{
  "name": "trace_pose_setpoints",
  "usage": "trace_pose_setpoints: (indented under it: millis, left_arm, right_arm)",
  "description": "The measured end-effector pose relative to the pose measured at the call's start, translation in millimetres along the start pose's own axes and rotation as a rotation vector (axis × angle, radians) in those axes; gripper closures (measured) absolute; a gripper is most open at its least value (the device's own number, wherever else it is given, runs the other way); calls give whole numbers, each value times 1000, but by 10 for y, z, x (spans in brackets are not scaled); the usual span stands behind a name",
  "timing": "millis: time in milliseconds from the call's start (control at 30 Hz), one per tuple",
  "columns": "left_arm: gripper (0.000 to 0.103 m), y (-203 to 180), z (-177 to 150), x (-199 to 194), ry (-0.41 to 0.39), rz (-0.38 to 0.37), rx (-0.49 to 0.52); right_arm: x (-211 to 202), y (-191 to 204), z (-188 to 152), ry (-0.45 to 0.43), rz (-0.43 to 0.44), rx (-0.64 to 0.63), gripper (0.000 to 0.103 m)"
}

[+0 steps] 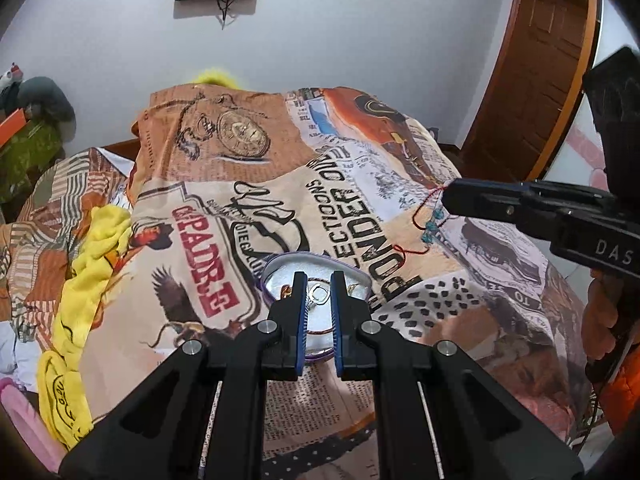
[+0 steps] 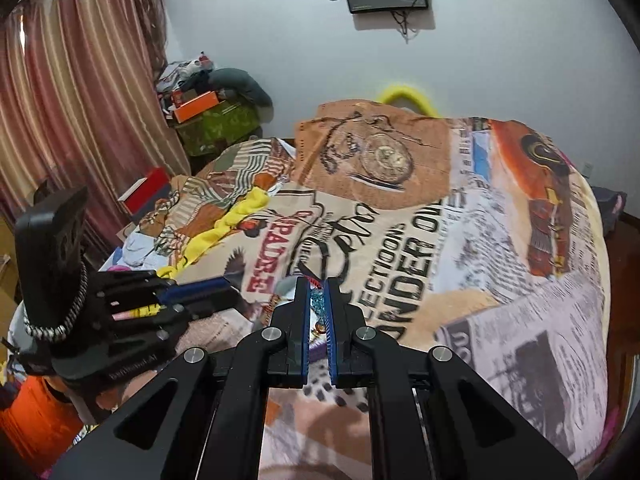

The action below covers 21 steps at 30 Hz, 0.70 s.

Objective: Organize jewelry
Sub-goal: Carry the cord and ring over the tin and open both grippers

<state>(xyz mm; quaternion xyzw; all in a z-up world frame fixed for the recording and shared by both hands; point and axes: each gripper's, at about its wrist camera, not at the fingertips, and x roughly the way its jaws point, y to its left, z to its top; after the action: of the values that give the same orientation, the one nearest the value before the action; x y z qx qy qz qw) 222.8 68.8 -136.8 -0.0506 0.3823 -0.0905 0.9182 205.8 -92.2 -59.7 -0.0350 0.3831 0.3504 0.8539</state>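
A: What carries it all?
B: A bed under a printed blanket (image 1: 224, 184); a yellow cloth (image 1: 92, 264) lies along its left edge.
A: And the jewelry?
B: A silvery heart-shaped tray (image 1: 280, 276) sits mid-blanket, near the front edge. The left gripper (image 1: 319, 280) hovers over it, fingers apart, nothing between them.
A: The other one?
B: The right gripper (image 2: 318, 292) pinches a red-cord bracelet (image 1: 430, 226) with teal beads, dangling right of the tray, its lower loop at the blanket.
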Motion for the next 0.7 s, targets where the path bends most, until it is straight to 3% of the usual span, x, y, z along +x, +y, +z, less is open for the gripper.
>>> trace_pose_setpoints:
  millis: [700]
  left_arm:
    - [94,-5,-261,538,125,-55,3]
  right_arm:
    - [798,82,-166,212,40,-4,97]
